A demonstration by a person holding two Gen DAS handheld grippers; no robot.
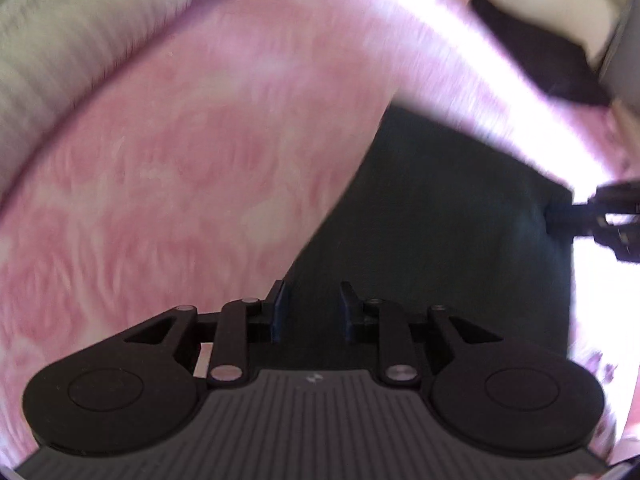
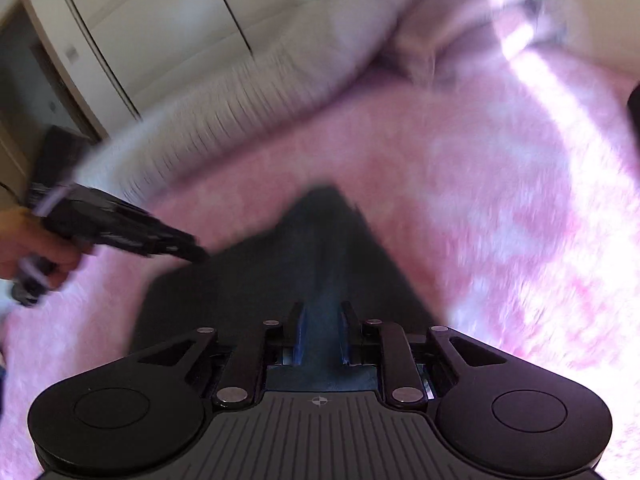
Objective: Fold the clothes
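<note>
A dark green garment point(image 1: 440, 216) is held stretched above a pink patterned bedspread point(image 1: 180, 168). My left gripper point(image 1: 314, 304) is shut on its near edge, which runs between the blue pads. My right gripper shows at the right of the left wrist view point(image 1: 556, 216), gripping the garment's far corner. In the right wrist view the garment point(image 2: 304, 264) runs forward from my right gripper point(image 2: 320, 332), which is shut on it. The left gripper point(image 2: 196, 252) holds the other corner at the left, with a hand behind it. Both views are blurred by motion.
A grey-white ribbed blanket point(image 2: 240, 92) lies along the far side of the bed, with a pillow point(image 2: 460, 12) beyond. Wardrobe doors point(image 2: 152, 12) stand behind. A dark item point(image 1: 540, 52) lies at the upper right of the left wrist view.
</note>
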